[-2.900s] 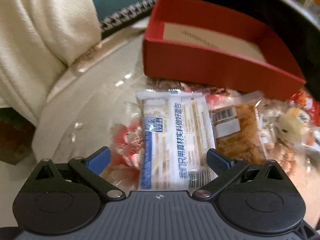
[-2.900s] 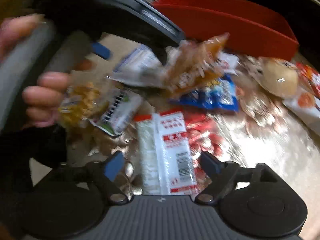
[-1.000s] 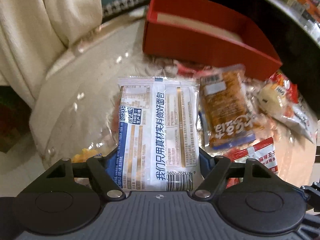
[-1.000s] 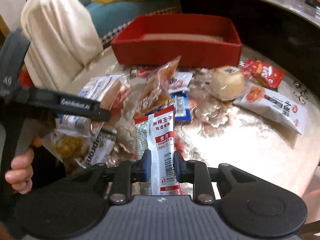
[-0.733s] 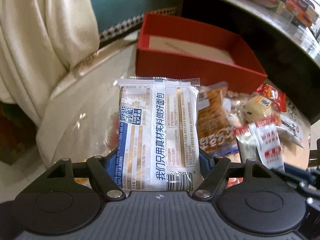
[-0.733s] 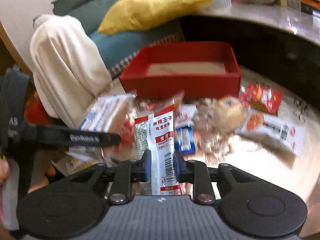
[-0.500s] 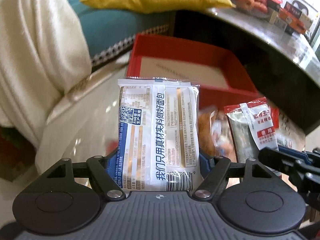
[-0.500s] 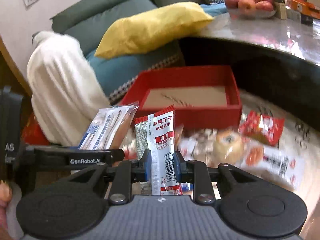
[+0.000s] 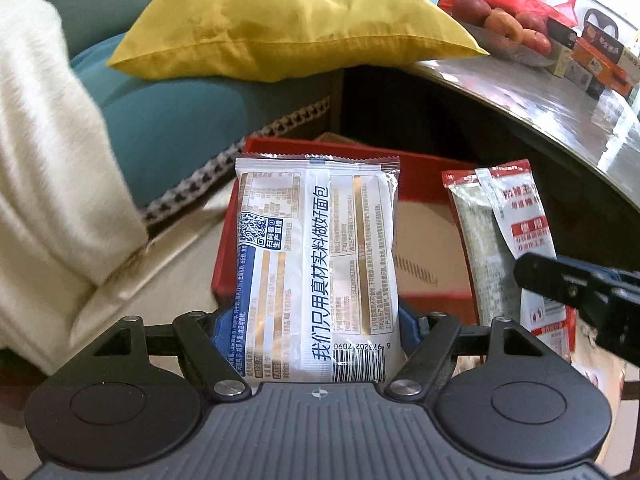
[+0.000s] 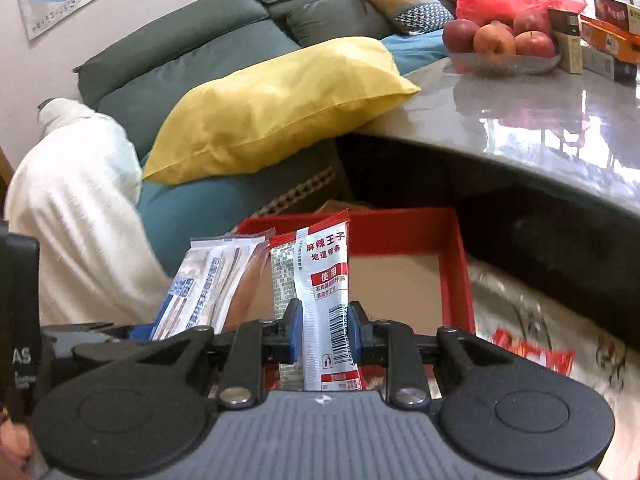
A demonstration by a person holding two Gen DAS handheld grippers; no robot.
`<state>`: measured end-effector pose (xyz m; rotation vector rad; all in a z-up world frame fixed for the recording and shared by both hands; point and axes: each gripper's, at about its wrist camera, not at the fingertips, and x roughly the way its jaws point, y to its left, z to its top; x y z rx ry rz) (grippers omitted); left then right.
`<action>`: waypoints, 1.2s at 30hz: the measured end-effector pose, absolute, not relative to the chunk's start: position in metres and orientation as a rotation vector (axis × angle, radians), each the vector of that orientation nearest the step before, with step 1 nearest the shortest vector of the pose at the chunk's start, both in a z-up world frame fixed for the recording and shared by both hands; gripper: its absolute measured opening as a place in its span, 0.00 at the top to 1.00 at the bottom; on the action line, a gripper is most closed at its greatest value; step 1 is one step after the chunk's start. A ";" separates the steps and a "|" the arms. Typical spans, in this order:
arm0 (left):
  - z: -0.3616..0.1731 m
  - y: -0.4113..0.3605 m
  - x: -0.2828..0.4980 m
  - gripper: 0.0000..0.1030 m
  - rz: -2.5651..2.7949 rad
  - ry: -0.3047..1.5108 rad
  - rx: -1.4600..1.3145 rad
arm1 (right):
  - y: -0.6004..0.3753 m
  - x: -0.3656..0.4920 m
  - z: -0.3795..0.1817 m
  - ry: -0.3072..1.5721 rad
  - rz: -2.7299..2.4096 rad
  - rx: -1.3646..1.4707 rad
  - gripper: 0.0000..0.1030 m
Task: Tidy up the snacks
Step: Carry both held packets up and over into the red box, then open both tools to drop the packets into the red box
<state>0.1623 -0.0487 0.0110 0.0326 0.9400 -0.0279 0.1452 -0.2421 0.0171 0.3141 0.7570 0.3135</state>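
**Two snack packets held up before the red box**

Sofa cushions and a grey desk [image 10: 520, 108] fill the background behind both packets. The left hand-held gripper [image 9: 316, 320] is closed on a white-and-blue bread packet [image 9: 316, 256], which is held upright between its blue pads. The right hand-held gripper [image 10: 322, 332] is clamped on a narrow red-and-white spicy strip packet [image 10: 324, 280], also upright. Just ahead of both, an open red box [image 10: 452, 276] is seen, its cardboard floor showing. To the right of the right hand-held gripper, a red wrapper [image 10: 532, 356] lies blurred on a patterned cloth. Further ahead, a yellow pillow [image 9: 288, 20] rests on the sofa, a white blanket [image 10: 80, 216] is draped to the left, and apples [image 10: 496, 38] sit on the desk.
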 end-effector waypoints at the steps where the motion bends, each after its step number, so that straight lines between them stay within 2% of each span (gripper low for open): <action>1: 0.009 -0.051 0.170 0.23 -0.027 0.939 0.038 | -0.243 0.153 0.016 0.755 0.309 0.315 0.78; 16: -0.023 -0.059 0.241 0.23 0.032 0.970 0.109 | -0.228 0.229 -0.019 0.831 0.305 0.256 0.78; 18: -0.026 -0.060 0.244 0.23 0.036 0.972 0.116 | -0.229 0.233 -0.022 0.836 0.308 0.256 0.90; 31: -0.041 -0.073 0.253 0.22 0.068 0.979 0.187 | -0.230 0.243 -0.034 0.886 0.291 0.262 0.90; 36: -0.038 -0.072 0.250 0.18 0.075 0.956 0.202 | -0.226 0.240 -0.032 0.886 0.300 0.252 0.89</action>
